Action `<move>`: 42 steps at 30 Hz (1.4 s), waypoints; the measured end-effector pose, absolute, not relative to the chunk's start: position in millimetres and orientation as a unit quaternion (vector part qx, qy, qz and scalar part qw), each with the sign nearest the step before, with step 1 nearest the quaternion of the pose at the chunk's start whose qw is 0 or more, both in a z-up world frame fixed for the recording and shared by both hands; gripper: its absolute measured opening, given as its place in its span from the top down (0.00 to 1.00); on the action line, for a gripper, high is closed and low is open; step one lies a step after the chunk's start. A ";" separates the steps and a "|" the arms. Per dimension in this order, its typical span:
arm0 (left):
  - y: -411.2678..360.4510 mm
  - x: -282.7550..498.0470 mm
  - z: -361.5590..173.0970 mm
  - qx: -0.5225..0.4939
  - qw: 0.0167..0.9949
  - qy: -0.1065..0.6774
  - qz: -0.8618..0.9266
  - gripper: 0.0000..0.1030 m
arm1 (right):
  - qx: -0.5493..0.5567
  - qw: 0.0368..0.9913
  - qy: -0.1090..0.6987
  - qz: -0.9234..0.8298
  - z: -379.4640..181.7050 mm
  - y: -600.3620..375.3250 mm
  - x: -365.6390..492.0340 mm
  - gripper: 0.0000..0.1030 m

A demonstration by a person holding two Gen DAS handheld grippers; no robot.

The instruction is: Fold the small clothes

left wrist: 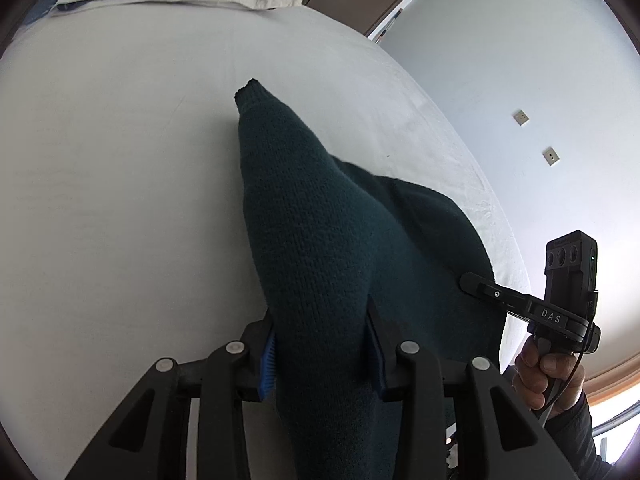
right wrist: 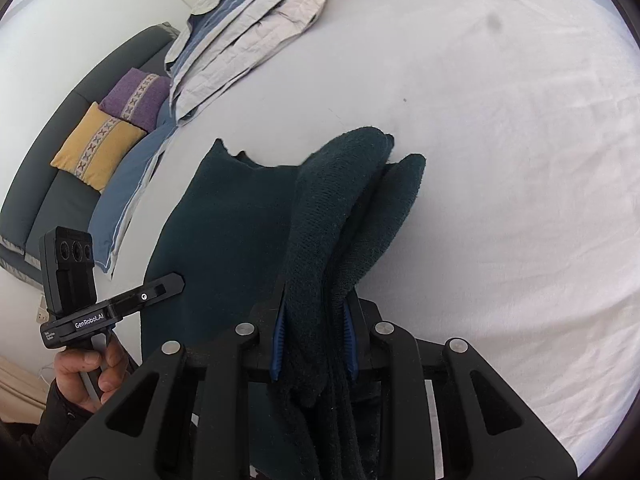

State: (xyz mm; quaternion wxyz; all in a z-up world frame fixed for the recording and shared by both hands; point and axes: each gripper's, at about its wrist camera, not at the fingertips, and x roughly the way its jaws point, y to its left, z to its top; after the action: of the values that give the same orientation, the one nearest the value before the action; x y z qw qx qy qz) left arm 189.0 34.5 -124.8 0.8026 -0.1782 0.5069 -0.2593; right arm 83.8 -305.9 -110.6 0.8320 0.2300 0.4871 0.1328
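Note:
A dark teal knit sweater lies partly on the white bed sheet and is lifted at two places. My left gripper is shut on a thick bunch of it, and a sleeve runs forward from the blue pads to a cuff. In the right wrist view my right gripper is shut on folded layers of the sweater, which arch forward over the sheet. Each gripper shows in the other's view: the right gripper at the sweater's right edge, the left gripper at its left edge.
A folded grey quilt lies at the bed's far end. Beside the bed is a dark sofa with a yellow cushion, a purple cushion and a blue pillow. The bed's edge runs by a white wall.

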 end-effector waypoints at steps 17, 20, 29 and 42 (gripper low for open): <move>53.0 167.6 -136.1 -0.206 0.816 0.489 -0.229 0.39 | 0.321 0.813 0.470 0.125 -141.4 -350.7 69.0 0.62; 62.8 151.2 -121.7 -0.191 0.839 0.466 -0.206 0.39 | 0.313 0.833 0.440 0.122 -113.4 -354.9 47.7 0.61; 40.5 103.6 -88.3 -0.118 0.883 0.400 -0.217 0.39 | 0.310 0.826 0.415 0.223 -85.7 -312.6 31.3 0.61; 43.1 89.1 -116.6 -0.119 0.877 0.428 -0.186 0.31 | 0.337 0.814 0.425 0.207 -116.9 -318.5 4.7 0.64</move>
State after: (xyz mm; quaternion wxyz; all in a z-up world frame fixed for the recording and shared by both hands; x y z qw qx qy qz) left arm 89.1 43.1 -116.6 0.8766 -0.1187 0.4278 -0.1858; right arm 4.7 -318.5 -116.9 0.8142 0.3375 0.4247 0.2071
